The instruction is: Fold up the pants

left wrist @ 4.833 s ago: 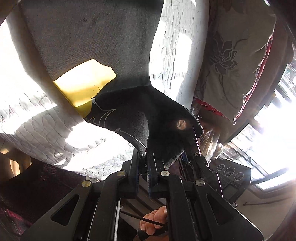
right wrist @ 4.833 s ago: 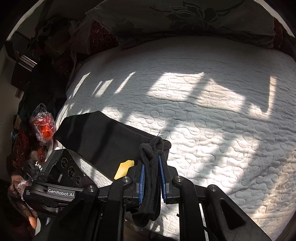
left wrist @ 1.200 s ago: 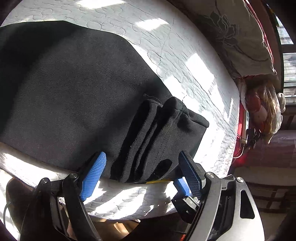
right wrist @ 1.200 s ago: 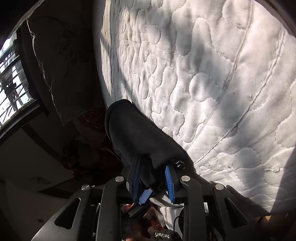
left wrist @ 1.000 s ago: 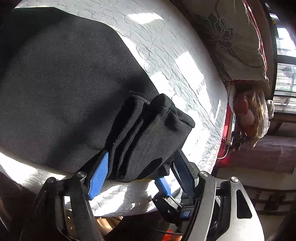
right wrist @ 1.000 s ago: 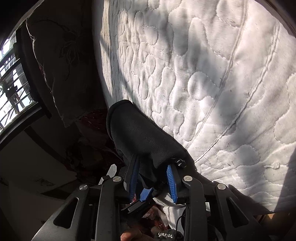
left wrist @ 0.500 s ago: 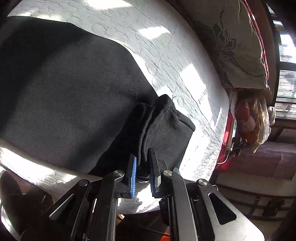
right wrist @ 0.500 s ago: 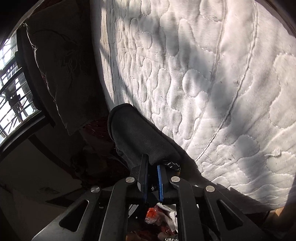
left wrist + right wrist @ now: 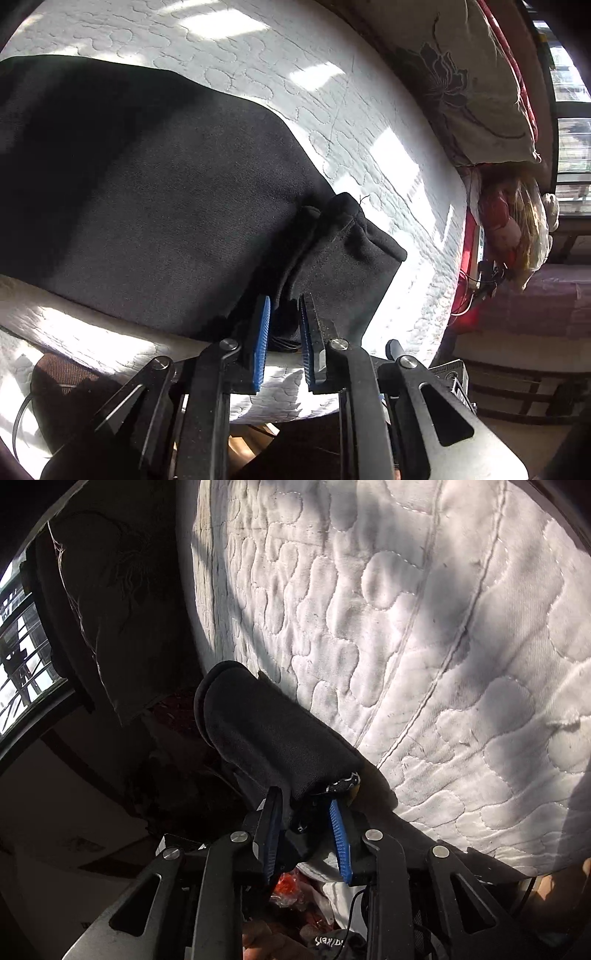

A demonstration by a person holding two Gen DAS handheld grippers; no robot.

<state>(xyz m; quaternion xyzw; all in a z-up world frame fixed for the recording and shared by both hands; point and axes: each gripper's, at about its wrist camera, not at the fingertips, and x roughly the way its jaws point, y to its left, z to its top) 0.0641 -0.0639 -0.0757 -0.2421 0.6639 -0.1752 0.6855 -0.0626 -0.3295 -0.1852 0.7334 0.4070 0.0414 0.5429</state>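
Observation:
The black pants lie spread on the white quilted mattress, with a bunched fold at the near edge. My left gripper pinches that bunch between its blue pads, and its jaws are easing open slightly. In the right wrist view a rounded folded end of the pants hangs over the mattress edge. My right gripper has its jaws opening. The cloth's end sits between them without being squeezed. A white-tipped drawstring shows beside the right pad.
A floral pillow lies at the far side of the bed and appears again as the pillow on the left. Cluttered items and a window lie beyond. A red plastic bag sits below the mattress edge.
My left jaws went from wide open around the bunched fold to pinched on it, and the hand lifted a little. My right jaws squeezed shut, then spread apart again.

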